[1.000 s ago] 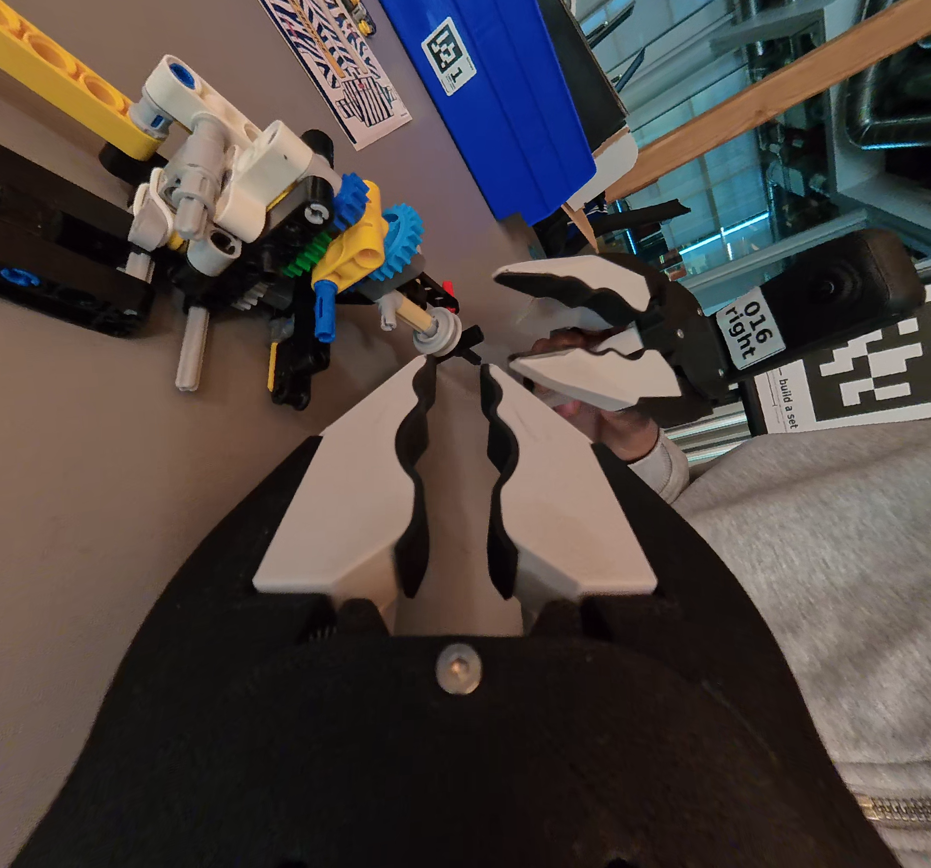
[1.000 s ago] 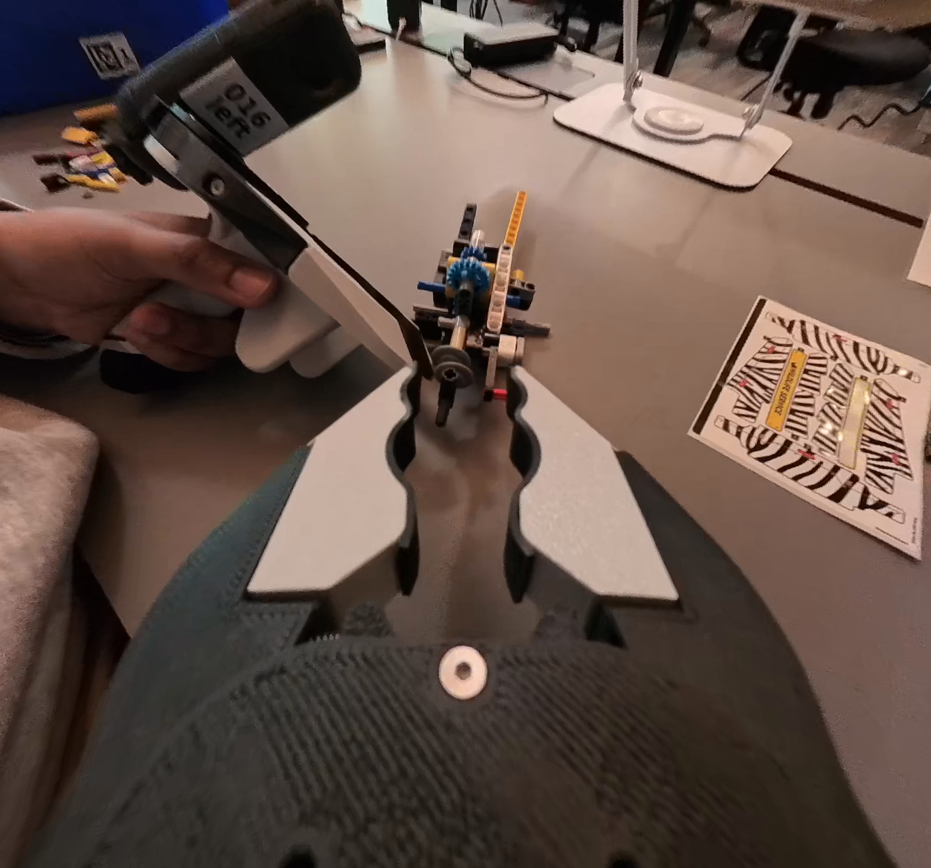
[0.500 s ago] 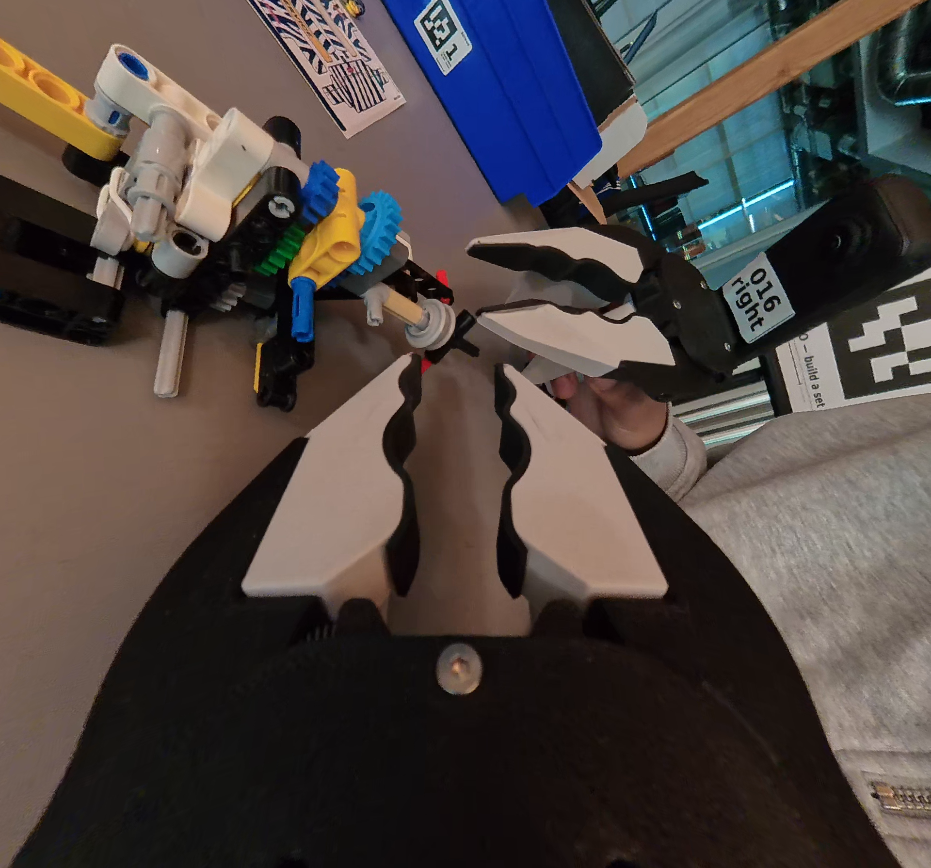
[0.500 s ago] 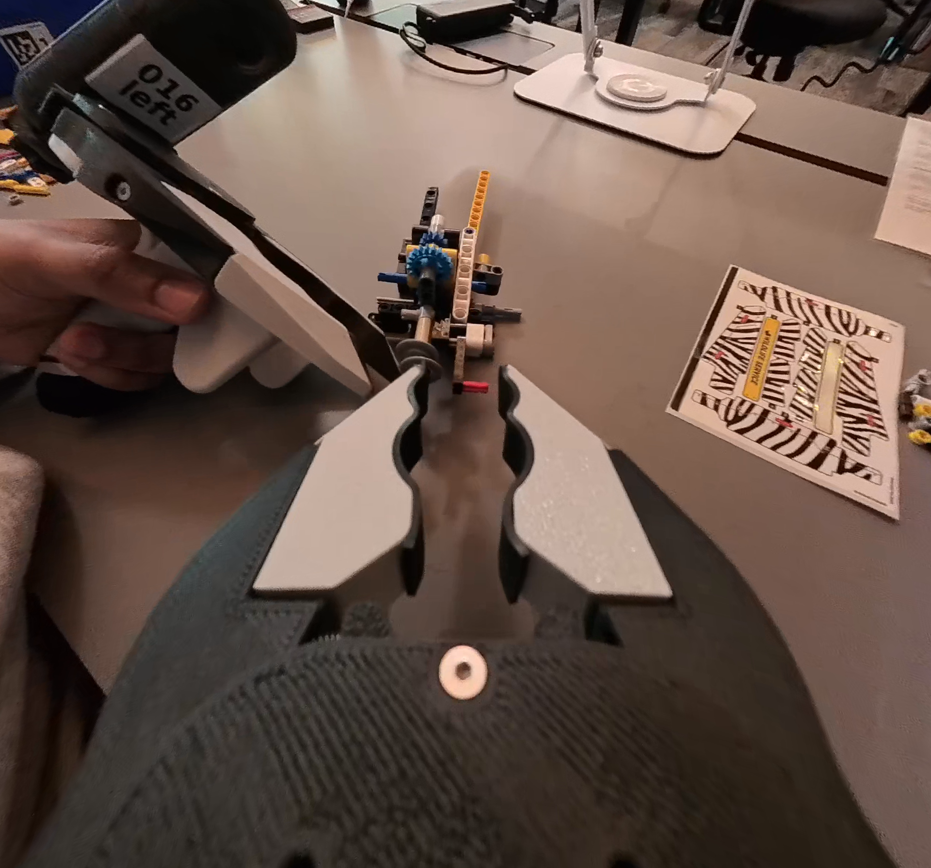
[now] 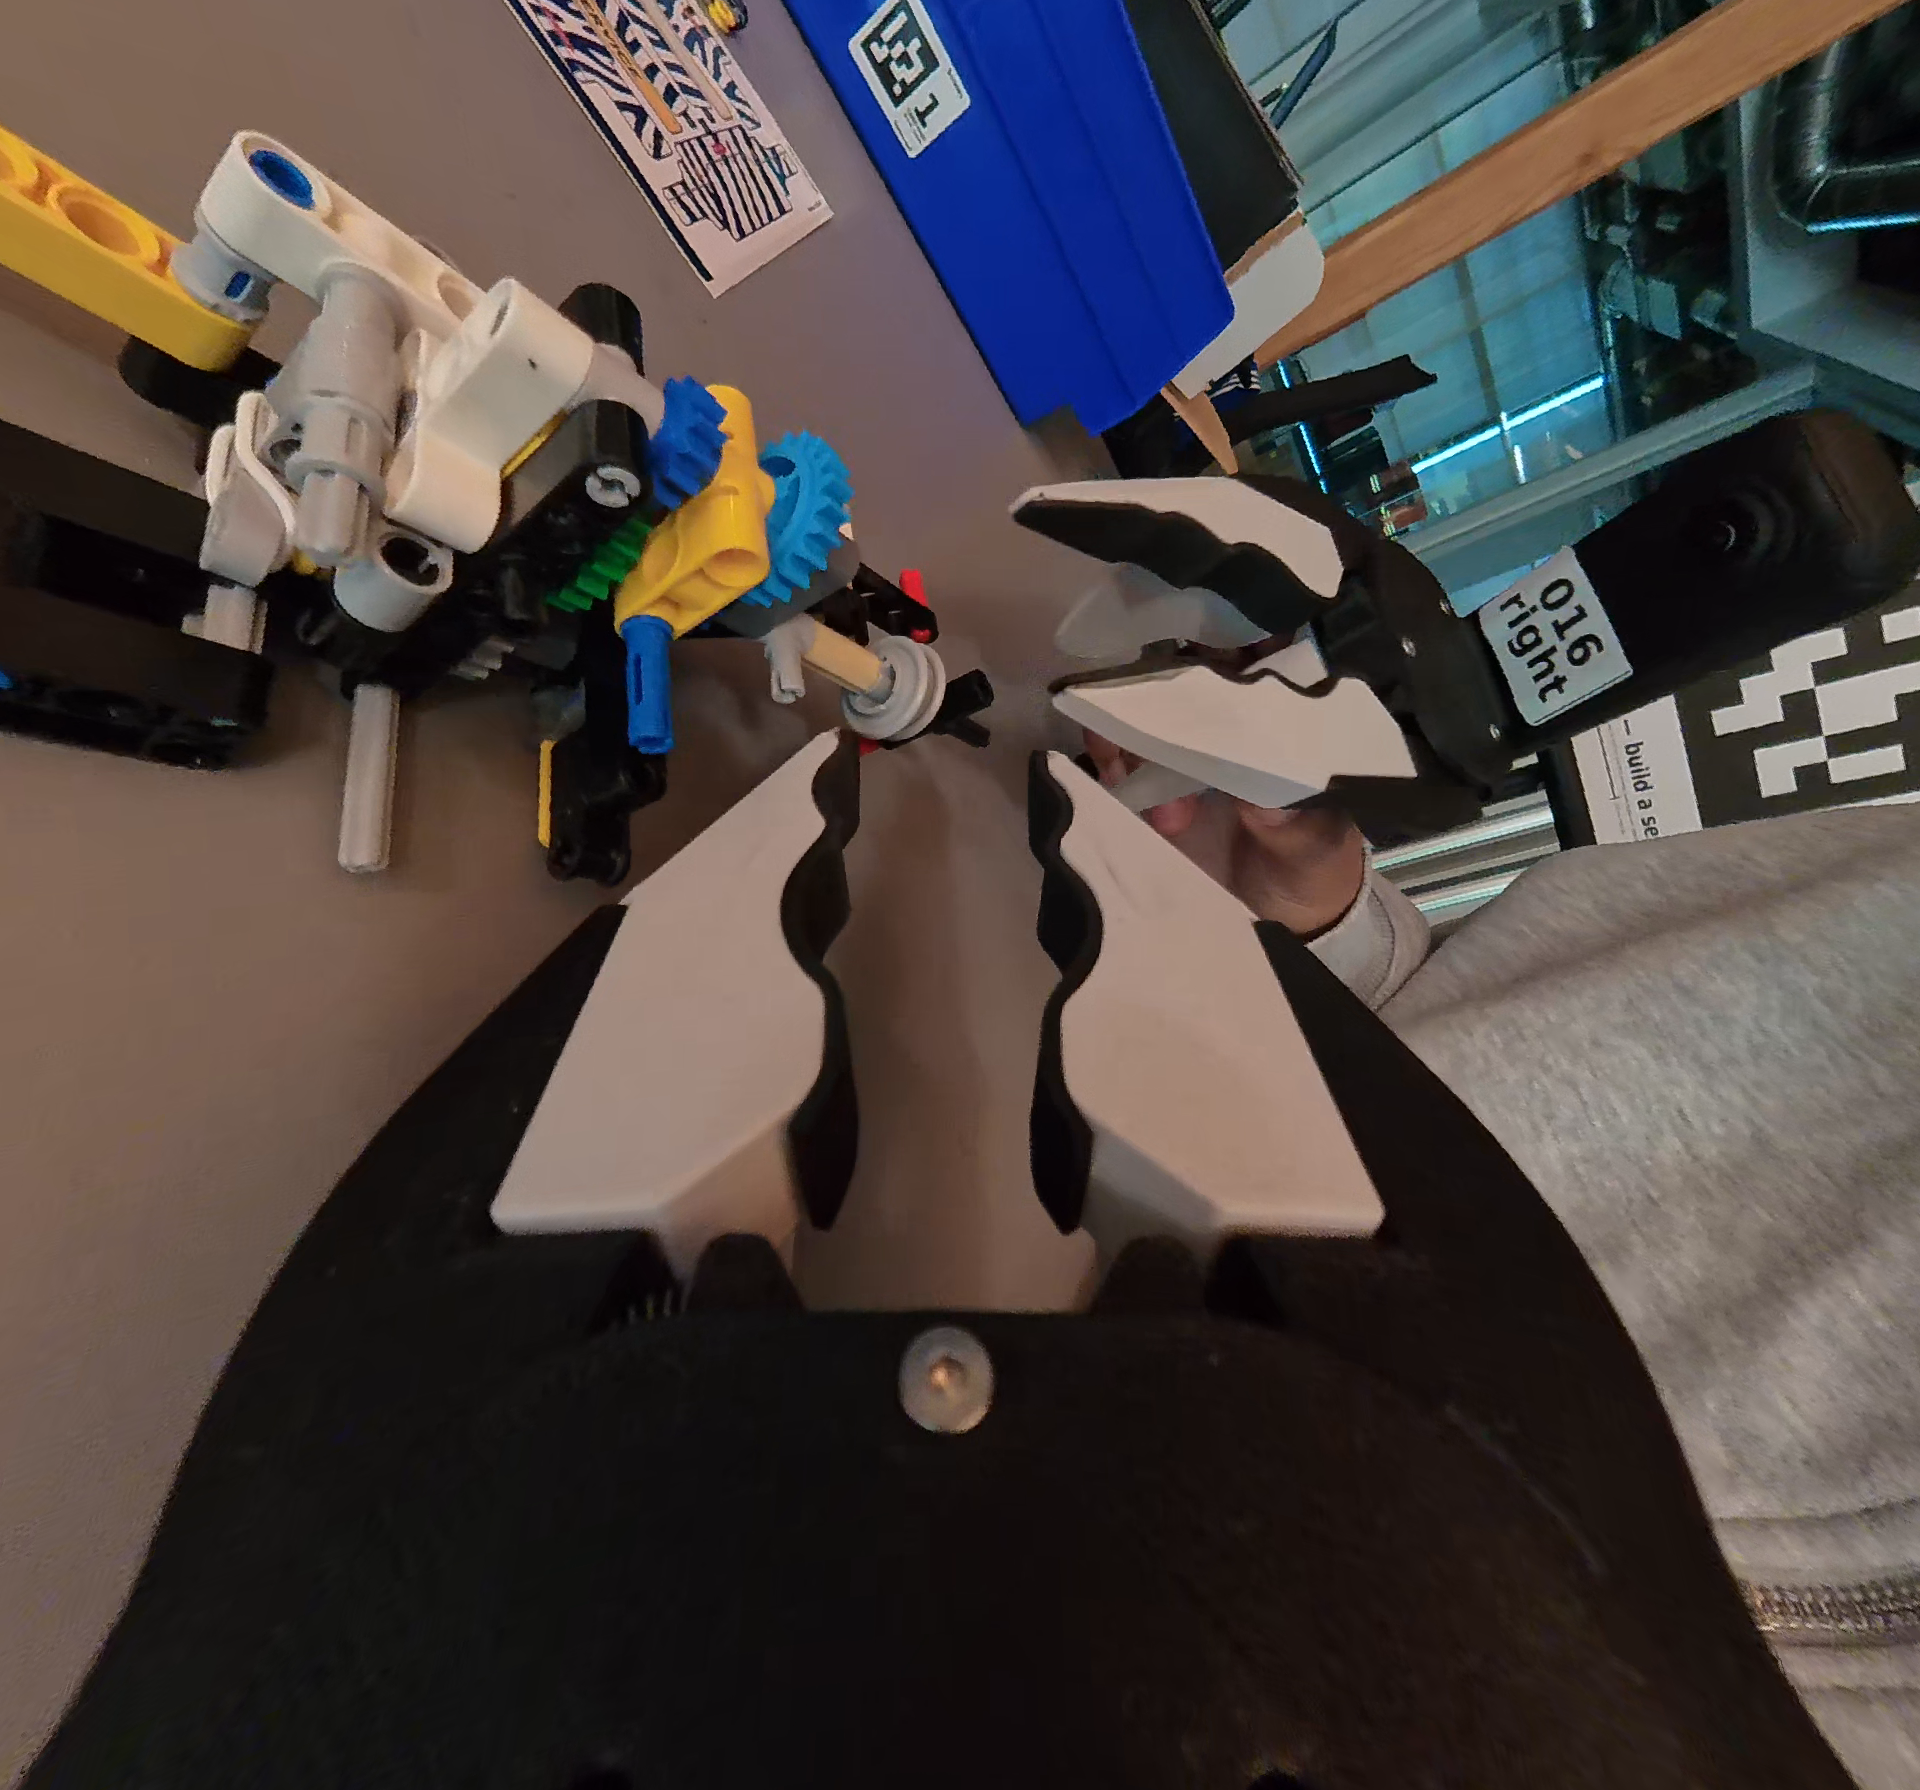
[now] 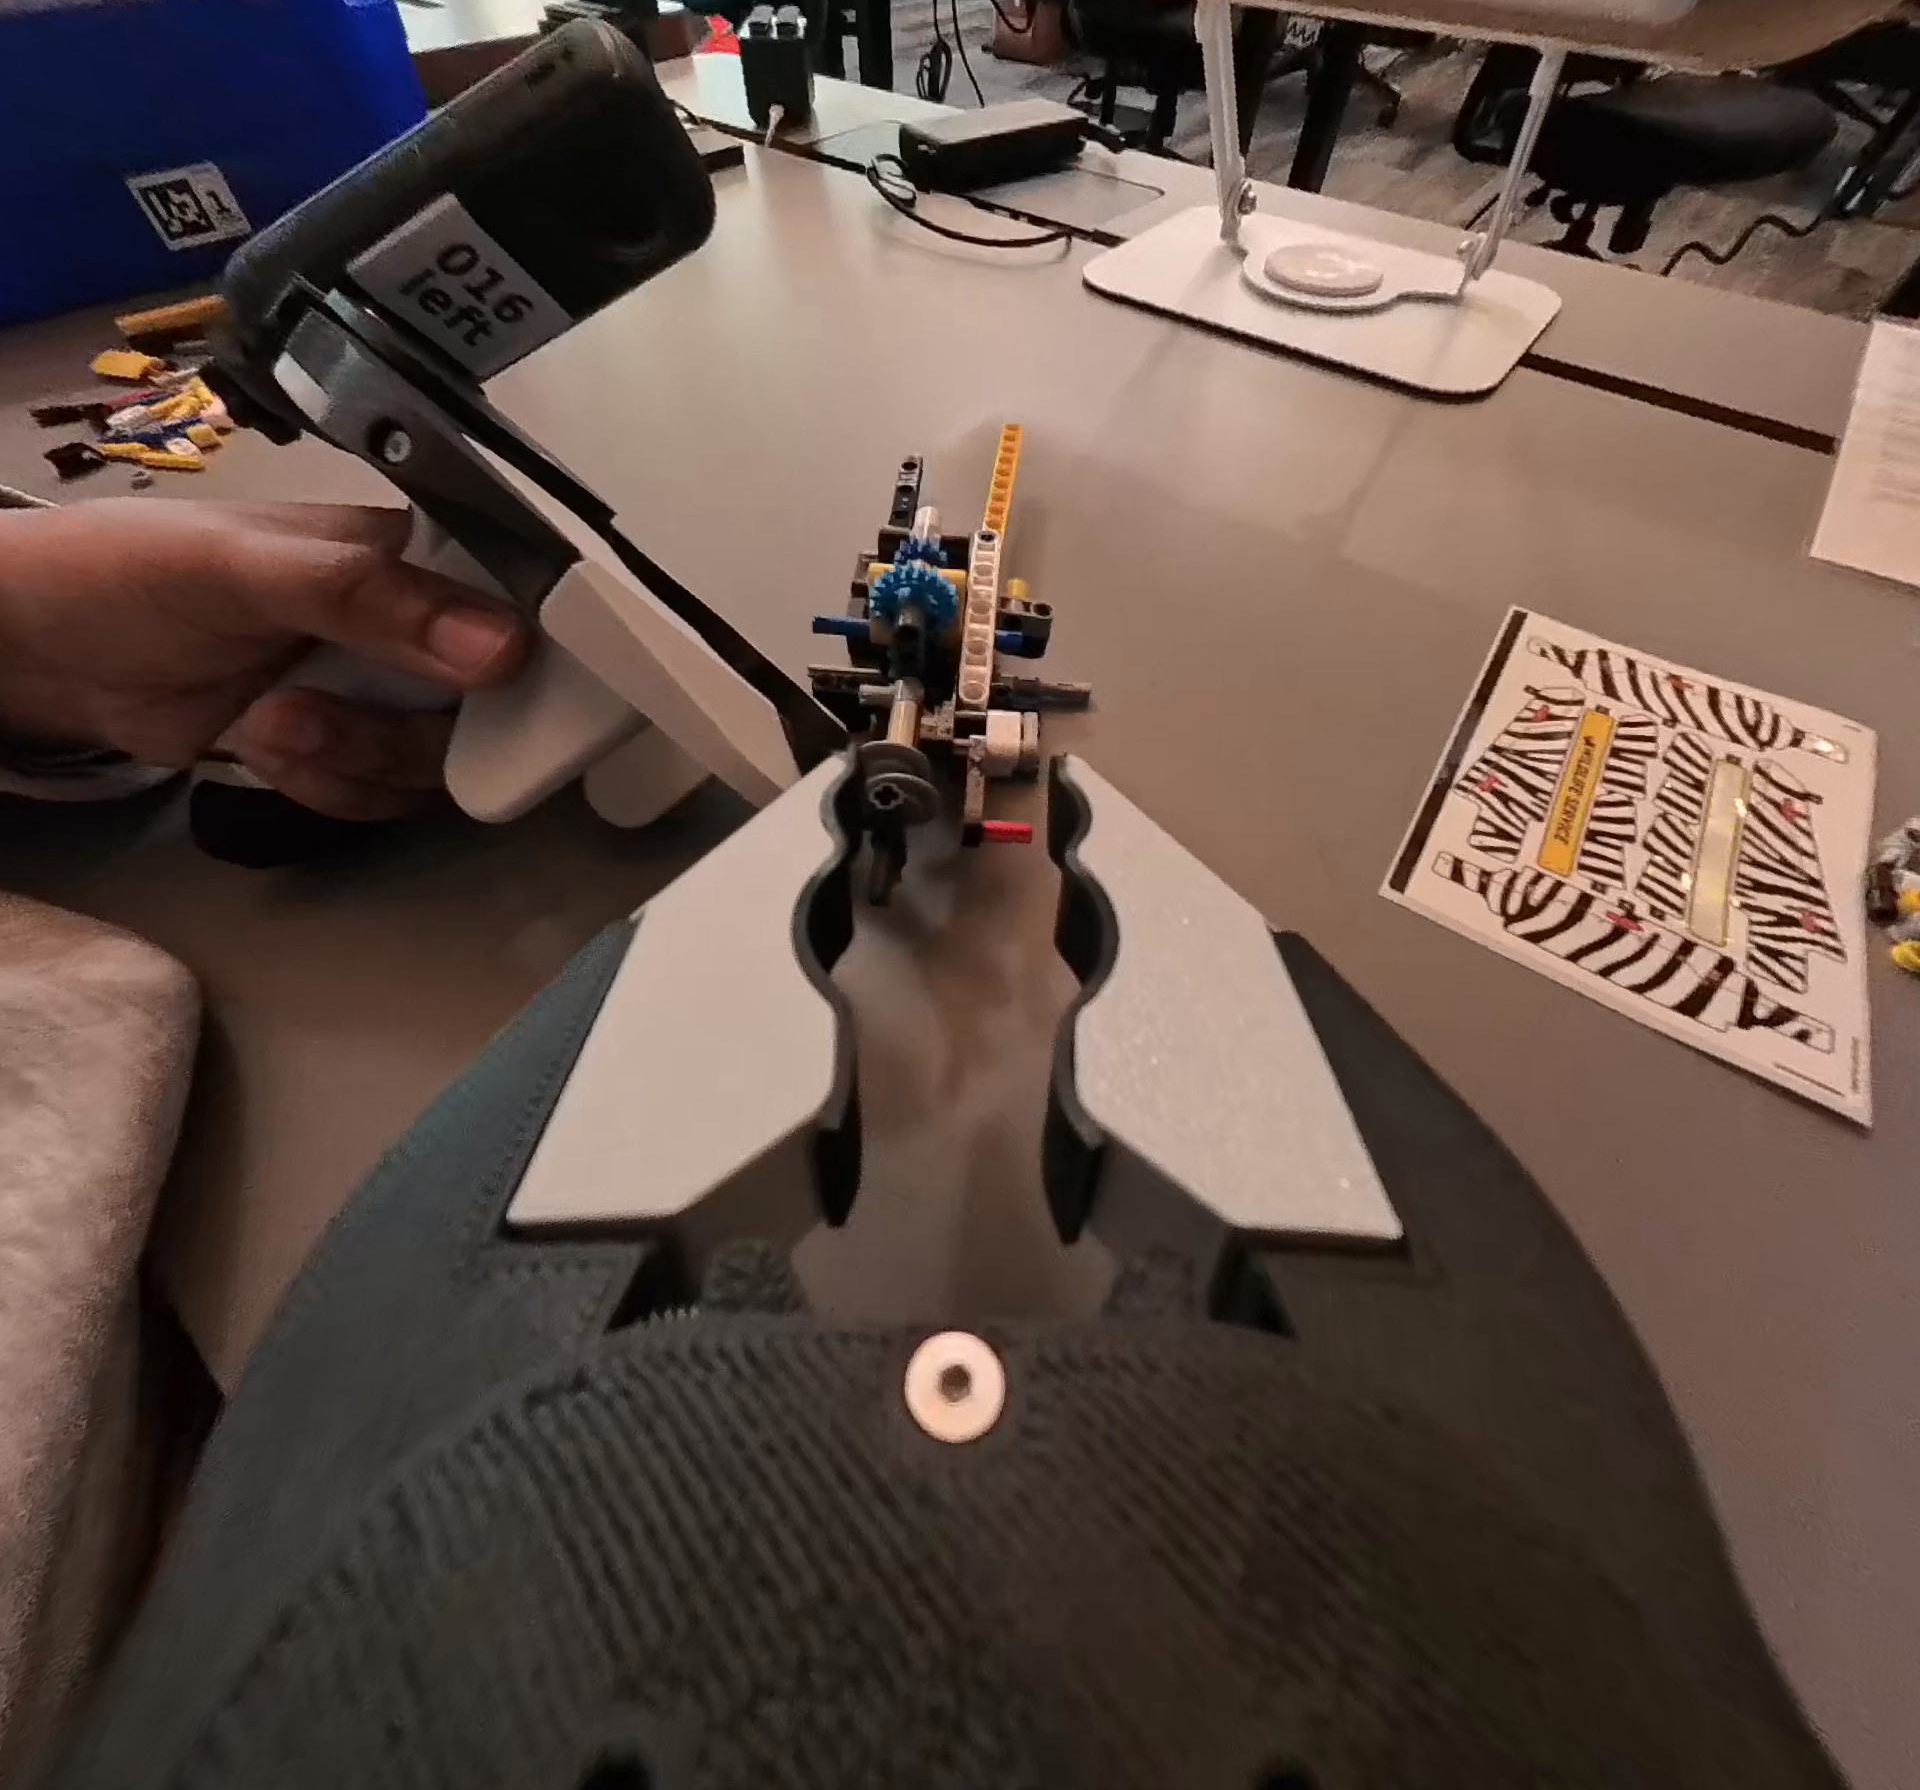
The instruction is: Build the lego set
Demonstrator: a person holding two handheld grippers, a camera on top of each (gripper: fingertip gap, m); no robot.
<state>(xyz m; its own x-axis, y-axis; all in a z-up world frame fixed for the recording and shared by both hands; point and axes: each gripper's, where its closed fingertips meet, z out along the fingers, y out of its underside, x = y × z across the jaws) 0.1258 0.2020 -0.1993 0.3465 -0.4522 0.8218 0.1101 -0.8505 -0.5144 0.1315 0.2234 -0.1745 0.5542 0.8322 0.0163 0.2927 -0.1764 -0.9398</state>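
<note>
A partly built lego model (image 5: pixel 499 493) lies on the grey table (image 5: pixel 208 1013). It has yellow, white and black beams and blue gears, and it also shows in the right wrist view (image 6: pixel 935 639). A tan axle with a grey wheel (image 5: pixel 899 691) sticks out of its near end. My left gripper (image 5: pixel 940 753) is open and empty, its left fingertip just under that wheel. My right gripper (image 6: pixel 951 769) is open and empty, and the grey wheel (image 6: pixel 896 790) sits by its left fingertip. In the left wrist view the right gripper (image 5: pixel 1039 608) stands a little apart from the wheel.
A zebra-striped sticker sheet (image 6: pixel 1642 857) lies to the right of the model. A blue bin (image 6: pixel 156 151) stands at the back left with several loose pieces (image 6: pixel 135 410) before it. A white lamp base (image 6: pixel 1320 296) is behind the model. A person's grey sleeve (image 5: pixel 1662 1117) is close by. Left and right tips are no more than a few centimetres apart.
My left gripper's jaws have opened wider. My right gripper pulled back a little, then came forward again to the axle end and opened slightly.
</note>
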